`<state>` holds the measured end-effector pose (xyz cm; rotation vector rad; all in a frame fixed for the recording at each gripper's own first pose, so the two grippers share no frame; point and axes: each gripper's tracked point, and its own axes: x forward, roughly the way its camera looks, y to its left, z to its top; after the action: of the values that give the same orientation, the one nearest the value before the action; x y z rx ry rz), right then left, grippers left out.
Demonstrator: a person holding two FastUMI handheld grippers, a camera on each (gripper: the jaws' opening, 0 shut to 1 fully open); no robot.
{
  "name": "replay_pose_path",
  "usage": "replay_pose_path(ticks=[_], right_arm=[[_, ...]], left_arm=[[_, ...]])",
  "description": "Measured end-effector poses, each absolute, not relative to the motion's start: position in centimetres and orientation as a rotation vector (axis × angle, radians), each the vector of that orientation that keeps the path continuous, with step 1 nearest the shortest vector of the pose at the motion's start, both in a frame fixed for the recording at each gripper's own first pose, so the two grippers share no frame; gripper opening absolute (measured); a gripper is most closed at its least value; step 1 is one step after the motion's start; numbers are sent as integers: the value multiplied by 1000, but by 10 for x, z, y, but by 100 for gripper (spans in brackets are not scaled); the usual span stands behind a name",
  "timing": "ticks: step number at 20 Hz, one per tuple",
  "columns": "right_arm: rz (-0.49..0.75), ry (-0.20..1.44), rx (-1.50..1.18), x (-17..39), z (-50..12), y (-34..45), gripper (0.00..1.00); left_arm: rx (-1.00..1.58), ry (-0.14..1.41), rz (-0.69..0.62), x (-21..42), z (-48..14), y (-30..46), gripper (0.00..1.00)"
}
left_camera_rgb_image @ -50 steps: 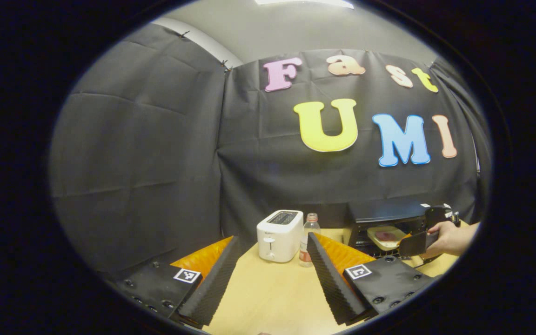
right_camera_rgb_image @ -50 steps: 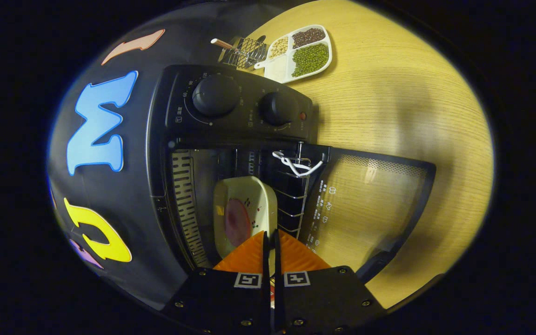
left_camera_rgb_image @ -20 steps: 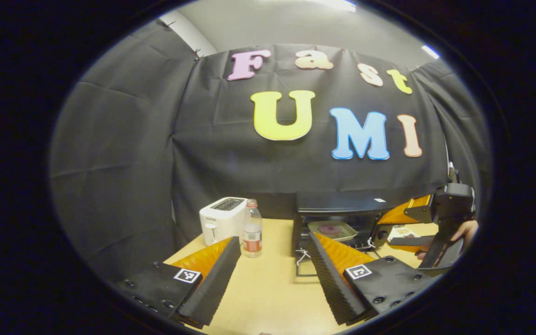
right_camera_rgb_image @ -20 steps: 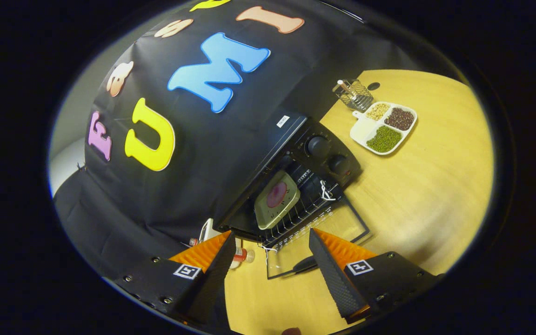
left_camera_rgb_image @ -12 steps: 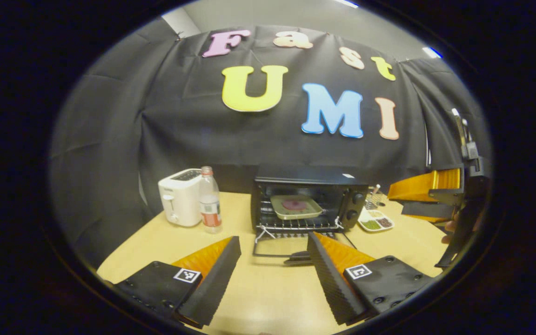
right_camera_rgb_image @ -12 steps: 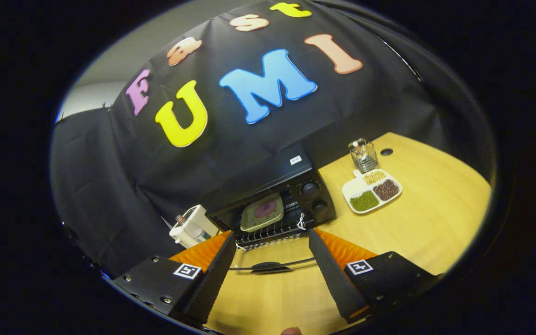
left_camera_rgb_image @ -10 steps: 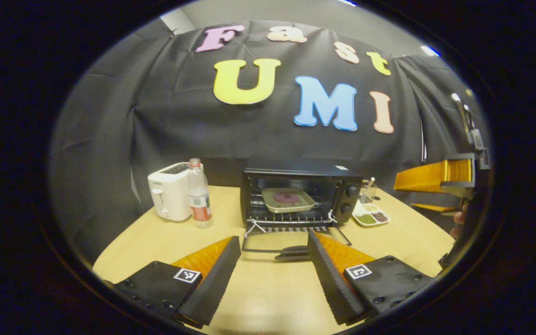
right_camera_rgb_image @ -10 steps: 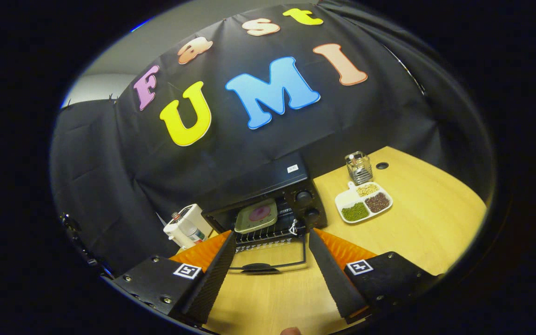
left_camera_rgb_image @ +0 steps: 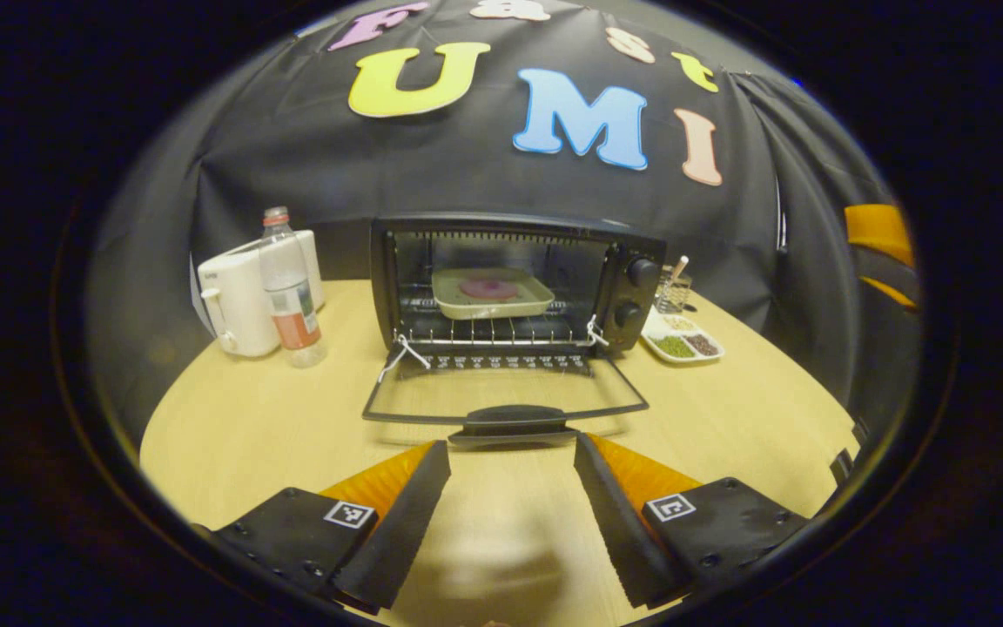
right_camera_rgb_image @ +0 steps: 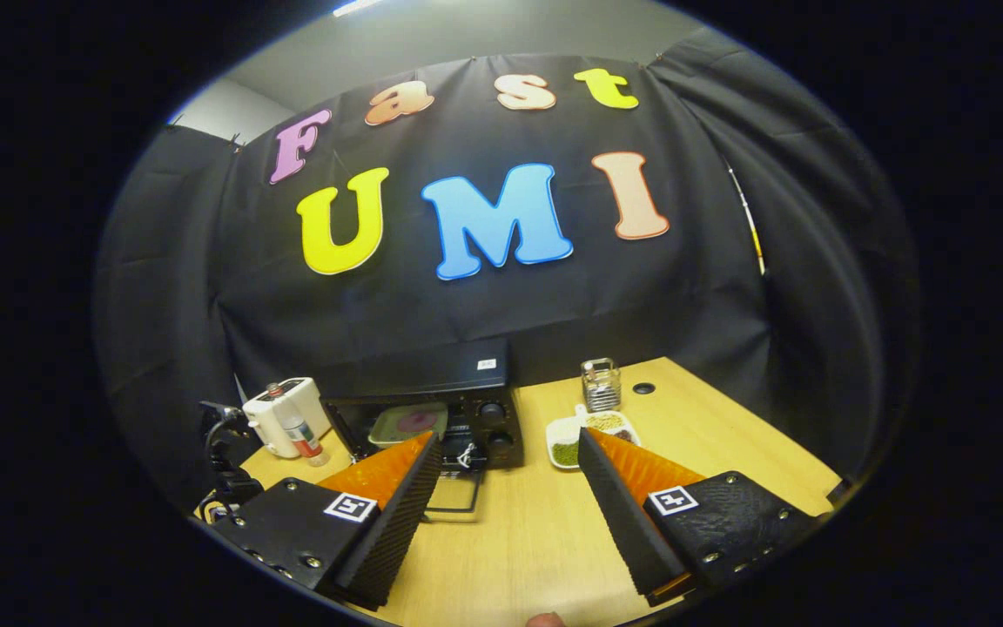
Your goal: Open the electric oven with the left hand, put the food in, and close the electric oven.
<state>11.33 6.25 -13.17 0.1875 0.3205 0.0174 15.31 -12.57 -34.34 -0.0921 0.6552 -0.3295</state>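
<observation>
The table [left_camera_rgb_image: 249, 418] carried the oven [left_camera_rgb_image: 514, 279] at its back edge, and the oven looked a heavy, rigid metal box, unlikely to slide when its door was pushed. Its door [left_camera_rgb_image: 506, 401] lay dropped flat toward the front, a stiff glass panel in a dark frame hinged at the bottom; glass being fragile, it probably wanted a steady lift and not a slam. Inside, on the wire rack [left_camera_rgb_image: 497, 329], sat the dish [left_camera_rgb_image: 491, 292] with the pink food [left_camera_rgb_image: 487, 286], so the loading looked done. The handle [left_camera_rgb_image: 514, 416] at the door's front edge seemed the place to take hold. The left gripper [left_camera_rgb_image: 510, 522] hovered just before that handle, jaws wide and empty. The right gripper [right_camera_rgb_image: 506, 514] hung well back, jaws also wide, holding nothing.
</observation>
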Motion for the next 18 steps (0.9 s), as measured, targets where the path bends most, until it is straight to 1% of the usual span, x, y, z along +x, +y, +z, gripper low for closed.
replay_pose_path(ticks=[1, 2, 3, 4, 5, 6, 10, 11, 12, 14, 15, 17, 18], right_arm=[[-7, 313, 171, 112, -130, 56, 98], [-26, 309, 153, 111, -130, 50, 98], [-40, 308, 135, 110, -130, 44, 98], [-55, 311, 122, 108, -130, 40, 98], [-66, 312, 113, 106, -130, 37, 98], [-78, 312, 108, 105, -129, 33, 98], [-119, 311, 70, 102, -128, 23, 98], [-121, 313, 63, 102, -127, 23, 98], [-119, 313, 62, 101, -127, 24, 98], [-109, 316, 61, 101, -125, 28, 98], [-107, 312, 56, 101, -124, 29, 98], [-95, 304, 43, 101, -123, 32, 98], [-87, 308, 35, 101, -123, 33, 98]], left_arm=[[-94, 680, -332, 152, -353, -129, 100], [-93, 703, -333, 155, -365, -132, 100], [-93, 717, -337, 157, -371, -134, 98], [-88, 728, -340, 158, -377, -136, 100], [-80, 737, -343, 160, -383, -138, 100], [-69, 745, -337, 163, -388, -138, 98], [-53, 774, -325, 173, -406, -144, 98], [-38, 752, -321, 181, -405, -143, 100], [-28, 756, -315, 183, -408, -143, 100], [-11, 750, -303, 184, -408, -144, 92], [-5, 748, -298, 184, -408, -143, 98], [-19, 737, -280, 187, -405, -143, 98], [-30, 732, -274, 188, -402, -143, 90]])
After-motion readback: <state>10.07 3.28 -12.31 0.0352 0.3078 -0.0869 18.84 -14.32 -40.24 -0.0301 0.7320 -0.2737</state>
